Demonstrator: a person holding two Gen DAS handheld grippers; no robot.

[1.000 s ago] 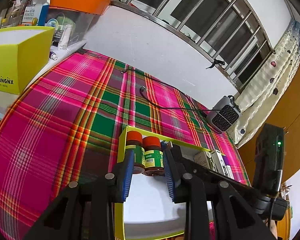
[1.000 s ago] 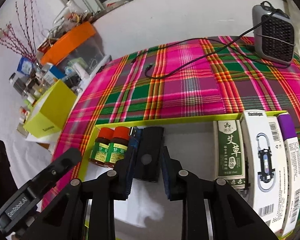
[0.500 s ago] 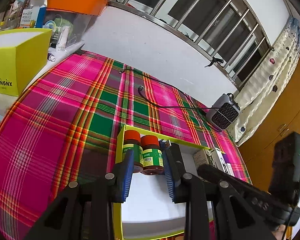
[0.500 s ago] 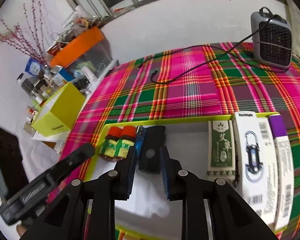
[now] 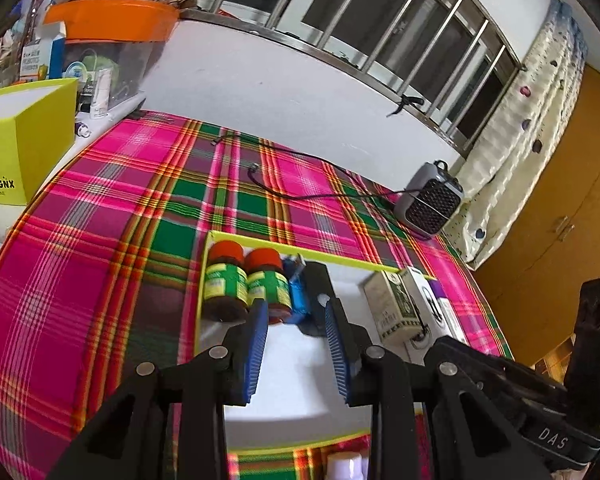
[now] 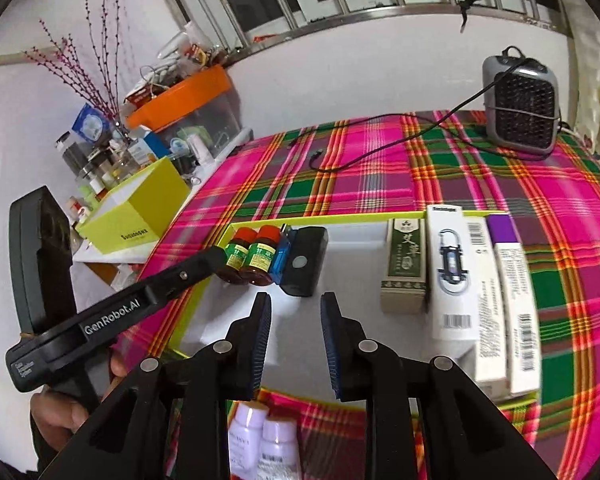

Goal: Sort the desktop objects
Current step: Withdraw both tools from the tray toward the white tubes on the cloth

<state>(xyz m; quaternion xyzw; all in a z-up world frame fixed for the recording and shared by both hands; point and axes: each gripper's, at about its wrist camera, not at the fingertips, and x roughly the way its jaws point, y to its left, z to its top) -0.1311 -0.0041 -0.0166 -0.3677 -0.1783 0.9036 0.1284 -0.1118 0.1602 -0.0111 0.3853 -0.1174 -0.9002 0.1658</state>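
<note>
**Black case set down, right jaws letting go**

To finish the release cleanly, the left gripper [image 5: 296,344] should hold off: it hovers empty, jaws apart, over the tray [image 6: 356,222]. Beside it, the two red-capped bottles [image 6: 249,256], blue item [image 6: 281,258] and black case [image 6: 305,260] stand touching in the tray's left end; the case is matte with a round grey spot. The right gripper [image 6: 294,332], jaws opening with nothing between them, should back straight away; boxes [image 6: 452,272] line the right end
</note>
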